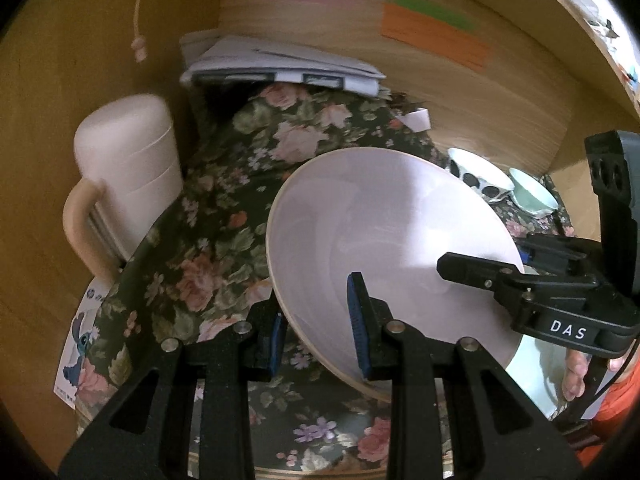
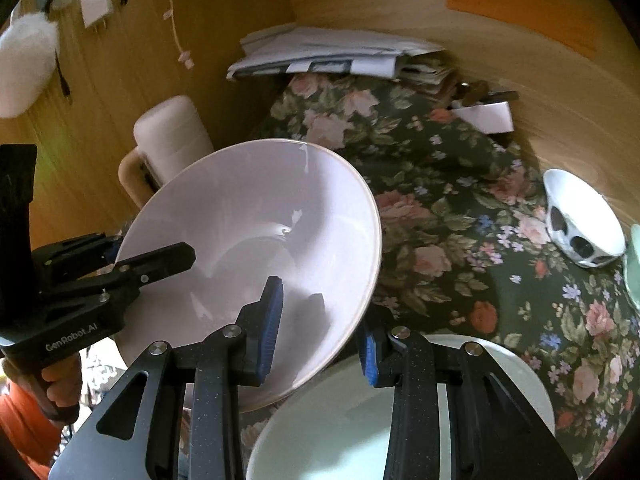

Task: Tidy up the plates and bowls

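Right now your big white bowl [image 2: 256,248] hangs tilted above the floral cloth [image 2: 460,240], its rim pinched on opposite sides by the left gripper [image 1: 318,330] and right gripper [image 2: 320,332]; the pale plate [image 2: 344,420] lies just below, nearer your right hand.

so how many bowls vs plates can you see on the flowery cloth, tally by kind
Bowls: 3 – big white bowl held by both grippers, spotted bowl, pale green bowl
Plates: 1 – white plate under the right gripper
Total: 4
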`<control>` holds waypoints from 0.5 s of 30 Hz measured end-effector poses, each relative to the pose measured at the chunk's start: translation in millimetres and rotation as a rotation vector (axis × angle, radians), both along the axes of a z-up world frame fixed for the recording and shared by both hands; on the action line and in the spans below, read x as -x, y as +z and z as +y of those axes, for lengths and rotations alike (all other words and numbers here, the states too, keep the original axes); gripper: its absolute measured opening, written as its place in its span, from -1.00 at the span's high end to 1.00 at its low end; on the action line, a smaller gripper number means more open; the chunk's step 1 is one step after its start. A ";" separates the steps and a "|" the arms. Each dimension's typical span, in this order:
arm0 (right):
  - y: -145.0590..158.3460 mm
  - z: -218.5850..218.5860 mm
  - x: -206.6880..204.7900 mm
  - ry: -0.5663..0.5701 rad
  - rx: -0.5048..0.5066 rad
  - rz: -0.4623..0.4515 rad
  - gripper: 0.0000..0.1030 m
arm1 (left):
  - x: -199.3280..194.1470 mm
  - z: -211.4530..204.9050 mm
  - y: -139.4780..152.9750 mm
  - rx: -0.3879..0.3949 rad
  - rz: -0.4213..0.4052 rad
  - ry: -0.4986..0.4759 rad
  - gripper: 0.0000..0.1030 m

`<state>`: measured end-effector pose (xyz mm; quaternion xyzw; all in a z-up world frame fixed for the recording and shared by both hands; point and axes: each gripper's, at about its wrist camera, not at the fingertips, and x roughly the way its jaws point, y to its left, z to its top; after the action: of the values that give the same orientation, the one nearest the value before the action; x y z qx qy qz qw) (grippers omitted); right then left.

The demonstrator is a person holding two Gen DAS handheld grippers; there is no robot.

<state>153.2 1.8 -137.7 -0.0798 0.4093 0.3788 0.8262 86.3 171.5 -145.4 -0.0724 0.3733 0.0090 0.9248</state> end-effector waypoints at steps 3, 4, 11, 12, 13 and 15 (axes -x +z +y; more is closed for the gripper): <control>-4.6 7.4 -3.2 0.027 0.018 0.018 0.40 | 1.1 7.7 -5.6 0.004 0.009 0.012 0.45; -6.5 9.8 -4.9 0.032 0.025 0.025 0.40 | 1.4 9.4 -7.0 0.003 0.011 0.014 0.45; -20.1 25.4 -9.5 0.058 0.053 0.068 0.39 | 2.9 22.7 -19.4 0.017 0.036 0.032 0.45; -22.6 27.4 -9.5 0.061 0.061 0.074 0.39 | 2.4 23.5 -20.8 0.018 0.039 0.032 0.45; -25.8 29.2 -10.0 0.063 0.069 0.079 0.39 | 1.8 24.2 -22.3 0.018 0.043 0.033 0.45; -32.0 31.7 -10.5 0.064 0.090 0.092 0.39 | 0.3 25.1 -26.8 0.021 0.055 0.028 0.45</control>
<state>163.7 33.5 -169.8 -0.1122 0.4608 0.3893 0.7896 86.0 196.6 -172.2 -0.0871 0.3978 0.0199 0.9131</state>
